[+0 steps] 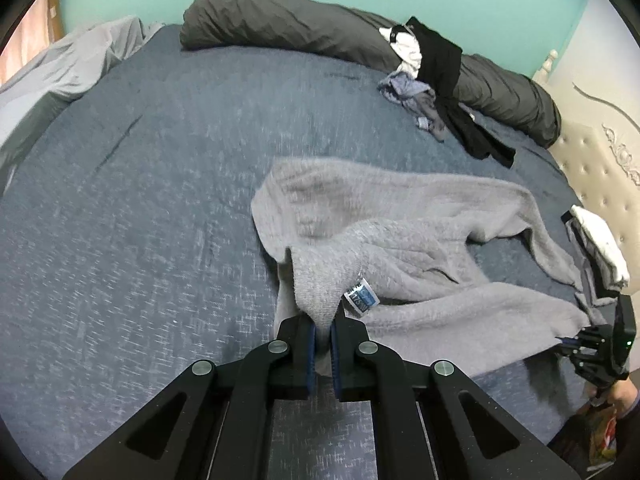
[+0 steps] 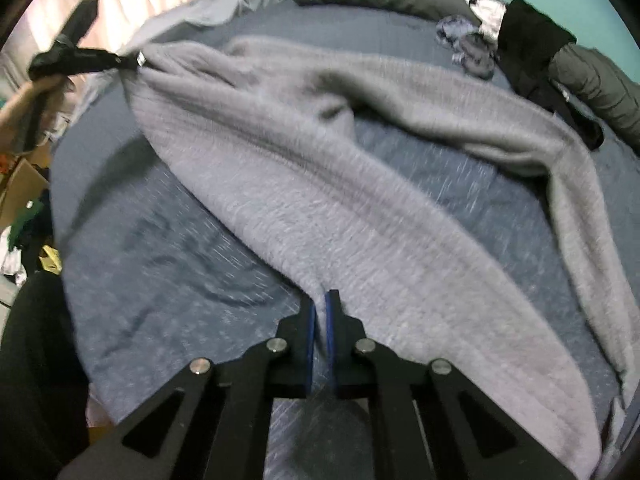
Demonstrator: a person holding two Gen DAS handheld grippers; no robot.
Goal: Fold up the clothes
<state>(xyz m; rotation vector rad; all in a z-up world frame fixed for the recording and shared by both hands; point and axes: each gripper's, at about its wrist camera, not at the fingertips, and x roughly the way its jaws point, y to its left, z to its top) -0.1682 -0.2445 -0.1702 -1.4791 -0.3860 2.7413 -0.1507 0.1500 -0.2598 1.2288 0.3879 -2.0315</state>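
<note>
Grey sweater pinched at both ends over the bed

My left tongs [image 1: 323, 330] are pressed together on a bunched edge of the grey knit sweater [image 1: 400, 248], right by its small blue-and-white tag [image 1: 362, 298] (there is print on it, too blurred to read). My right tongs [image 2: 320, 312] are clamped on another edge, and the sweater stretches between them, partly lifted off the blue bedspread [image 1: 140, 200]. The right wrist view is smeared, so the knit's folds are hard to make out. Near the dark rolled duvet [image 1: 304, 24] lies a heap of black, white and bluish clothes [image 1: 436, 80]; a folded white-and-black piece [image 1: 600, 244] sits by the padded headboard [image 1: 600, 168], cut off at the frame's rim.
</note>
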